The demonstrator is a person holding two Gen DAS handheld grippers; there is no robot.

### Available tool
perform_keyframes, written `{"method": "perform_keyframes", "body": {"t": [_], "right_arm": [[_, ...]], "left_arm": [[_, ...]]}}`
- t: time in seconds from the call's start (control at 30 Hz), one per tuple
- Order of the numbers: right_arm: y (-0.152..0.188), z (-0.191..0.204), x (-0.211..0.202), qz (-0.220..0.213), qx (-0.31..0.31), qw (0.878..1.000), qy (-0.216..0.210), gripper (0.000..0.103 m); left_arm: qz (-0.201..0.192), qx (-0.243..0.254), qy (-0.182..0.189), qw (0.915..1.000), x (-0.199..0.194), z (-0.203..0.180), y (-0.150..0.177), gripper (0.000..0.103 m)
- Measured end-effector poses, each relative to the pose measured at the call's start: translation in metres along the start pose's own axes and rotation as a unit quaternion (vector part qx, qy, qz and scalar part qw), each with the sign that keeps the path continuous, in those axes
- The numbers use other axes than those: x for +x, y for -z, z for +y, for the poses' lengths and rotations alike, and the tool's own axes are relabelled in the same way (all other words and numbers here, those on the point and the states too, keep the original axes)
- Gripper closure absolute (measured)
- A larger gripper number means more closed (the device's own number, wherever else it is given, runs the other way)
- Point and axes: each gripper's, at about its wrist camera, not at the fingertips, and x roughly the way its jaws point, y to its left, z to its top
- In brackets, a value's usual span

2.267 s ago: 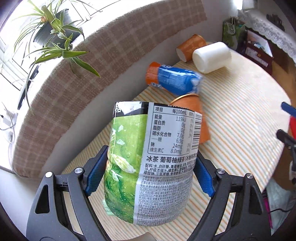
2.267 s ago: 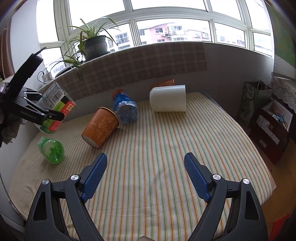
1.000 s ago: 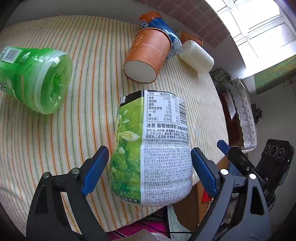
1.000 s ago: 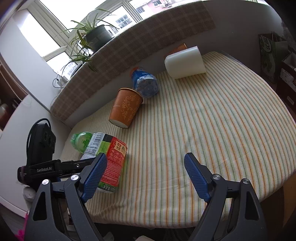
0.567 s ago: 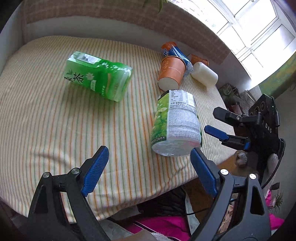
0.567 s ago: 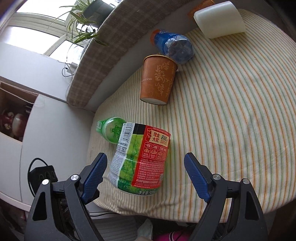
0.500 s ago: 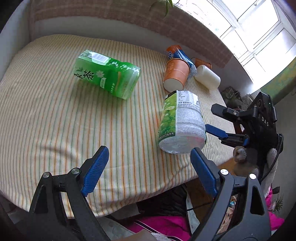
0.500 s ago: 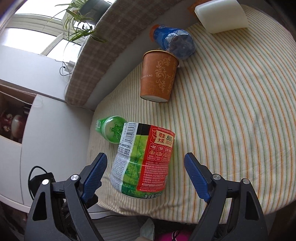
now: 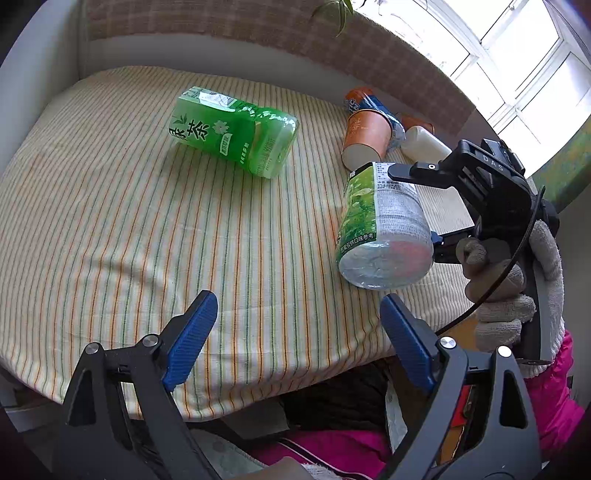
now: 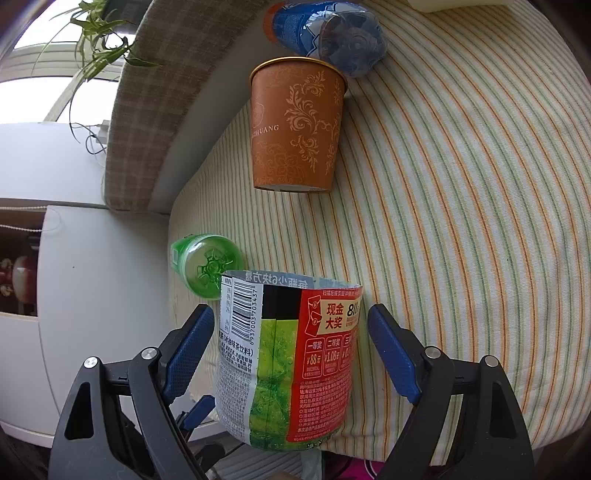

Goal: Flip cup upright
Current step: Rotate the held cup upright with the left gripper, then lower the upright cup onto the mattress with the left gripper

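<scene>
Nearest, straddling the cut bottle cup [image 10: 288,362]: right gripper [image 10: 290,350], jaws spread wide, blue pads [image 10: 391,354] standing off both sides of the label (a gap on each side, no contact visible). Lying on its side at the near edge of the striped tablecloth [image 10: 461,221], open cut rim pointing away from the tool. Just beyond the left pad, the base of a green bottle [image 10: 207,267], also on its side. Farther ahead, an orange paper cup [image 10: 295,129] lying down, rim touching a blue bottle [image 10: 328,33] behind it. Up left, past the plaid ledge cover [image 10: 147,92], a spider plant [image 10: 103,40].

Meanwhile, left gripper [image 9: 295,339]: jaws wide apart, holding nothing, hovering over the cloth's near edge. Ahead and right of it, the same cut bottle cup [image 9: 380,229] flanked by the right gripper [image 9: 436,206], gloved hand [image 9: 517,280] behind. Beyond, the green bottle [image 9: 236,133], well apart.
</scene>
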Motion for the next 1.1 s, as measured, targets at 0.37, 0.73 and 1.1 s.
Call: {"method": "perform_keyframes", "body": {"t": [0.37, 0.73, 1.1], "right_arm": [[0.000, 0.017, -0.005, -0.004, -0.047, 0.999, -0.001, 0.024], [0.024, 0.044, -0.024, -0.074, -0.184, 0.979, 0.052, 0.025], [0.054, 0.068, -0.030, -0.199, -0.332, 0.912, 0.136, 0.025]], "left_arm": [[-0.028, 0.037, -0.025, 0.9986, -0.002, -0.019, 0.001, 0.011], [-0.044, 0.029, -0.030, 0.9981, -0.006, -0.017, -0.003, 0.011], [-0.051, 0.021, -0.037, 0.9978, -0.007, -0.014, 0.000, 0.011]]}}
